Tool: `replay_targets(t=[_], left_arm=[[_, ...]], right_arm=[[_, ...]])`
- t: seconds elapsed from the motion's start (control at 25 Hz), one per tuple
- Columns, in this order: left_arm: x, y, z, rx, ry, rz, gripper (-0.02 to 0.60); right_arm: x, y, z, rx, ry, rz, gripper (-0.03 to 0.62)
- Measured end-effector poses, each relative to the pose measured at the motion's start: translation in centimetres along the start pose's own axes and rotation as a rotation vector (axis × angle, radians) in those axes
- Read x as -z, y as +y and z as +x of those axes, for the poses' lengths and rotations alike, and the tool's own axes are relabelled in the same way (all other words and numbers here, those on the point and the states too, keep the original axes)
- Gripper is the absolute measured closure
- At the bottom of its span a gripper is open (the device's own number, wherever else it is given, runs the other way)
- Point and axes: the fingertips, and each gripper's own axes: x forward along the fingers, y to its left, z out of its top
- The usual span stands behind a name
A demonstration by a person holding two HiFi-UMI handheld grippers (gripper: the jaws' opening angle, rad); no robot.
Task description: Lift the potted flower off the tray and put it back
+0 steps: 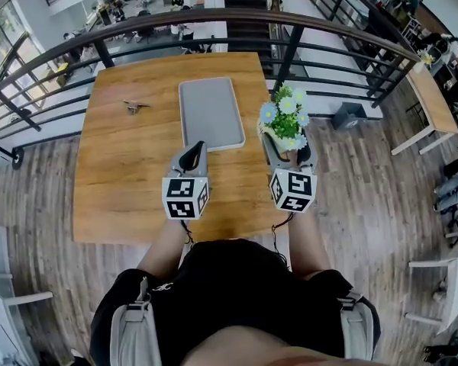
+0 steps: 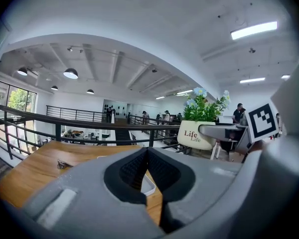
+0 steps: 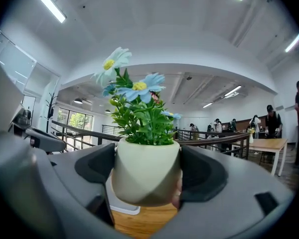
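**A:** Where is the potted flower now?

**B:** The potted flower (image 3: 146,168) is in my right gripper (image 1: 288,155). The two jaws press on the pot from both sides, at the middle of its wall, and it stands upright between them. It is off the tray (image 1: 210,113) and hangs just beside the tray's right edge, near the corner closest to me. Under it I see the table (image 1: 122,181).

**A:** How will it handle, do you think?

**B:** I judge it is light. The pot looks stiff and smooth, with slanted faces, so it could slip if I loosen the grip. The stems and petals look soft and would bend, so the pot's wall is the only good place to hold. It may also chip if I set it down hard.

**A:** And the other tool?

**B:** My left gripper (image 2: 146,158) is closed on nothing, and its pads meet at the tips. It is just beside the tray's near edge.

**A:** Anything else around?

**B:** A small thing (image 1: 136,107) lies left of the tray, well apart from it. I cannot tell what it is. Beyond the tray's far edge runs a railing (image 1: 214,21).
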Motion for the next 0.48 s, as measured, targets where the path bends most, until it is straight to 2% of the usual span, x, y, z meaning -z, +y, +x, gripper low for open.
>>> replay_targets(t=[0.48], left_arm=[[0.2,-2.5,0.9,0.027,0.025,0.024,0.569]], right_arm=[[0.4,-2.4,-1.5,0.026,-0.003,0.014,0.18]])
